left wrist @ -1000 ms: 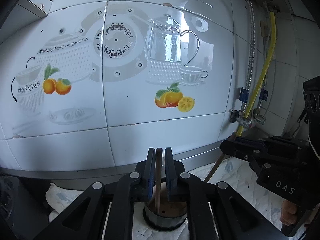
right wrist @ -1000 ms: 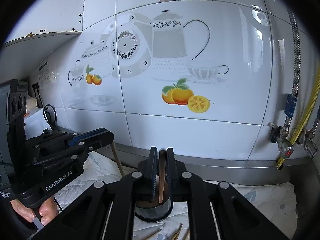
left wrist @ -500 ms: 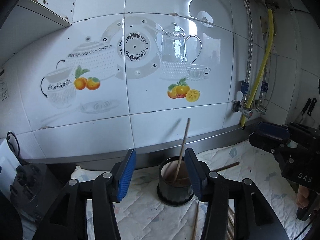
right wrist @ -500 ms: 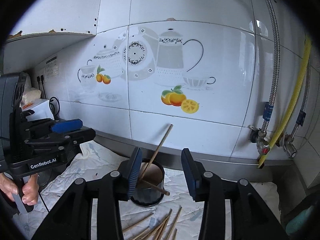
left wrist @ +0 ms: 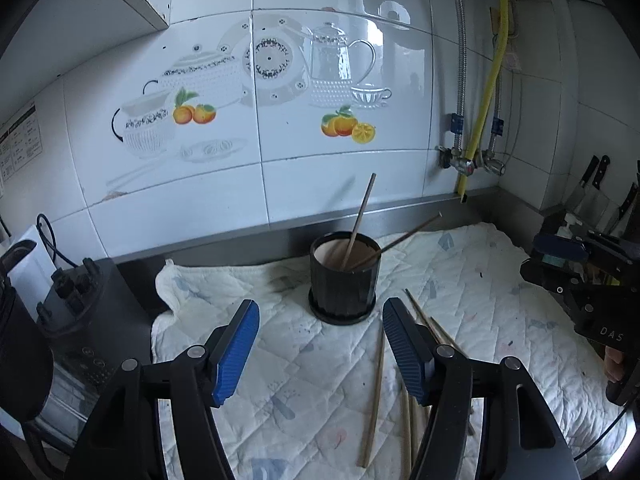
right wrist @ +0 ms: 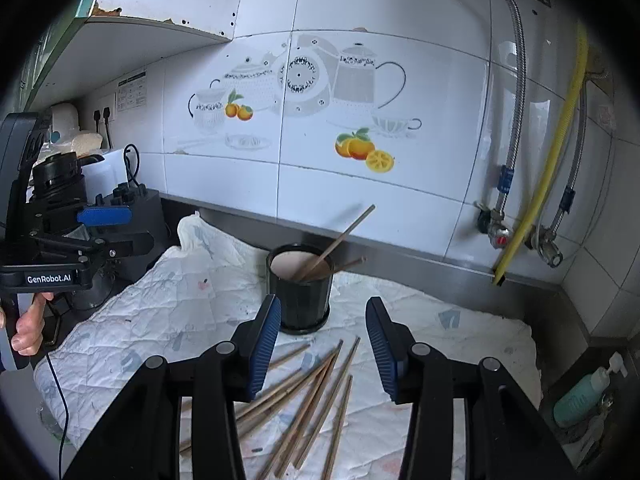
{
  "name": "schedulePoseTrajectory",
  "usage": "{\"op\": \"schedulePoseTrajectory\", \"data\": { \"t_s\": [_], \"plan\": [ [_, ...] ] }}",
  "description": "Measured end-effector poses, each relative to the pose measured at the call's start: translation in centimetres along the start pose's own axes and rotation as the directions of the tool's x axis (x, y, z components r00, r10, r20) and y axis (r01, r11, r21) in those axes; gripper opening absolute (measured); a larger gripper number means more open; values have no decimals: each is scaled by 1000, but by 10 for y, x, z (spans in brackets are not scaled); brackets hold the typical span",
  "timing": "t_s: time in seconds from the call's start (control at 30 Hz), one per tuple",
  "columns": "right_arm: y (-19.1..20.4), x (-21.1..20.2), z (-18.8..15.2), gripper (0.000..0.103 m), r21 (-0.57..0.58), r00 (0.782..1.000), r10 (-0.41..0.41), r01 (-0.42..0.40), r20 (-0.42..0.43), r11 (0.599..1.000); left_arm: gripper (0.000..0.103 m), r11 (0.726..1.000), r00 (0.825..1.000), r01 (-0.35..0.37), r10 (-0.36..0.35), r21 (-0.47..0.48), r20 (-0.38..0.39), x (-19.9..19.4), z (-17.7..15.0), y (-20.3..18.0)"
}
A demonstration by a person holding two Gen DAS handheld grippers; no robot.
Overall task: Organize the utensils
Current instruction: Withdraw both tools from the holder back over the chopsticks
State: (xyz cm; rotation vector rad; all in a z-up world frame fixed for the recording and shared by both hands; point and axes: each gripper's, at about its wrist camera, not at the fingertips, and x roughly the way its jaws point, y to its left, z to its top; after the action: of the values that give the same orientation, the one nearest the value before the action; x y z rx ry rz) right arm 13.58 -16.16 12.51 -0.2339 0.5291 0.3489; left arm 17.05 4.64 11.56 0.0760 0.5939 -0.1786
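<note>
A black ribbed cup (left wrist: 344, 280) (right wrist: 300, 296) stands on a white quilted cloth (left wrist: 280, 360) (right wrist: 180, 308) near the tiled wall. Two wooden chopsticks (left wrist: 362, 216) (right wrist: 340, 236) lean in it, tips pointing up to the right. Several loose chopsticks (left wrist: 376, 380) (right wrist: 316, 392) lie on the cloth in front of the cup. My left gripper (left wrist: 320, 308) (right wrist: 132, 232) hangs short of the cup, jaws still opening, with nothing between them. My right gripper (right wrist: 323, 301) (left wrist: 540, 258) is open above the loose sticks, also with nothing in it.
A black appliance (left wrist: 88, 312) sits at the cloth's left edge. Knives (left wrist: 592, 184) stand at the far right. A yellow hose (left wrist: 484, 92) and metal pipes run down the wall. A soap bottle (right wrist: 584, 392) stands at the lower right.
Both grippers held a chopstick upright over the cup, then opened and drew back from it. The two sticks now lean inside the cup.
</note>
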Motion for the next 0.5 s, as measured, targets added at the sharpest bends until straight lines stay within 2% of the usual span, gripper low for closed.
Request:
{"op": "schedulePoseTrajectory", "data": {
  "t_s": [0.23, 0.37, 0.5],
  "plan": [
    [5, -11, -53, 49, 56, 997, 30, -26, -65, 998, 68, 999, 998, 24, -21, 39, -65, -5, -62, -19],
    [6, -16, -79, 49, 93, 995, 37, -28, -95, 995, 68, 997, 992, 65, -59, 51, -112, -1, -96, -32],
    [11, -20, -98, 49, 79, 993, 12, -3, -115, 997, 67, 991, 981, 120, -109, 55, -160, 2, -132, -49]
  ]
}}
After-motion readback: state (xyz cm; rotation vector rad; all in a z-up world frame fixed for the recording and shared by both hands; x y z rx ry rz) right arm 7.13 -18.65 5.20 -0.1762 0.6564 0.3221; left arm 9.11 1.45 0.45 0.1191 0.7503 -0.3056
